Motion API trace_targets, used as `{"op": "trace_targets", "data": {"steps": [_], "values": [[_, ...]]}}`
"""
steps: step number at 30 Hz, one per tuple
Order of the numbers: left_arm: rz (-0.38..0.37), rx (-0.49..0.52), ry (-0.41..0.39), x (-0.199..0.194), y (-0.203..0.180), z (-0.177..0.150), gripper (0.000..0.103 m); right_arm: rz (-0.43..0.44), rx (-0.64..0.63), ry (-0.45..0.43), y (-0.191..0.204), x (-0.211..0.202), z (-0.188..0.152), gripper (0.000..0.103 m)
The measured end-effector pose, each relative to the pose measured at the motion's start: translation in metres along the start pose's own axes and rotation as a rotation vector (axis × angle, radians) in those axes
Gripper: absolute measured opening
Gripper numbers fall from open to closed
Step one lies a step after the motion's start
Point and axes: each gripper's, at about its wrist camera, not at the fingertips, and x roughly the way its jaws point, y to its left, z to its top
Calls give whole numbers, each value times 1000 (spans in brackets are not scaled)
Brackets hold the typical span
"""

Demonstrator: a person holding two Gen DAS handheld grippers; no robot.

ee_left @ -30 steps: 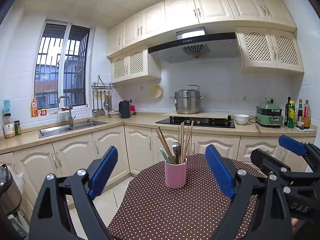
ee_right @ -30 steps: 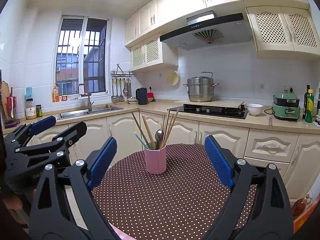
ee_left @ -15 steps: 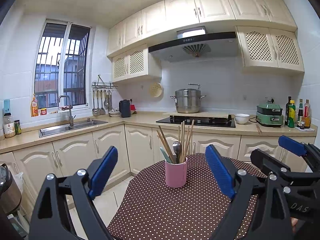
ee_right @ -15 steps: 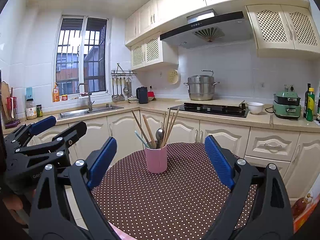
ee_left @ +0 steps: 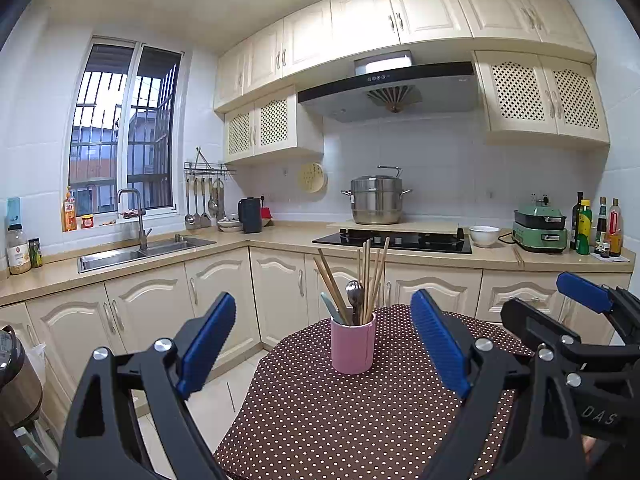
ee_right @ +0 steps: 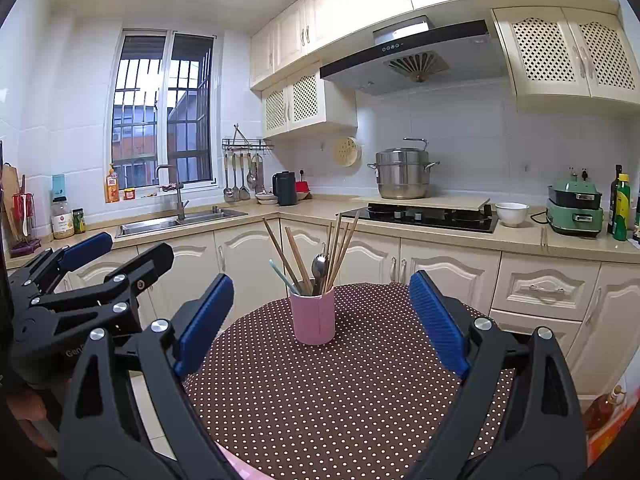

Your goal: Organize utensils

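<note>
Pink utensil cup (ee_left: 353, 342) (chopsticks, spoon inside) stands ahead of left gripper (ee_left: 324, 340) and right gripper (ee_right: 320, 320), untouched; both jaws wide, empty.

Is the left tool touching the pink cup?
Apart. The left wrist view shows the left tool open, with dotted tablecloth bare between its blue pads and the pink cup.

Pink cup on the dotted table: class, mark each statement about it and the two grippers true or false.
1. The pink cup stands upright on the dotted tablecloth. True.
2. The cup holds only spoons. False: it mostly holds chopsticks, plus a metal spoon.
3. The right gripper grips the cup. False: its fingers stand wide apart, short of it.
4. The left gripper is open and empty. True.
5. A steel pot sits in the sink. False: it stands by the hob.
</note>
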Motion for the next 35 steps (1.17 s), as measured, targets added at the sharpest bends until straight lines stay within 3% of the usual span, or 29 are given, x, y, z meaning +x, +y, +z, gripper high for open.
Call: {"op": "trace_targets", "data": {"steps": [25, 31, 35], "values": [[11, 0, 41, 25, 5, -9, 88, 11, 23, 35, -1, 24, -10, 88], [10, 0, 84, 44, 3, -16, 87, 9, 33, 69, -7, 41, -18, 88], [-8, -6, 164, 72, 1, -27, 88, -10, 27, 114, -14, 61, -26, 92]]}}
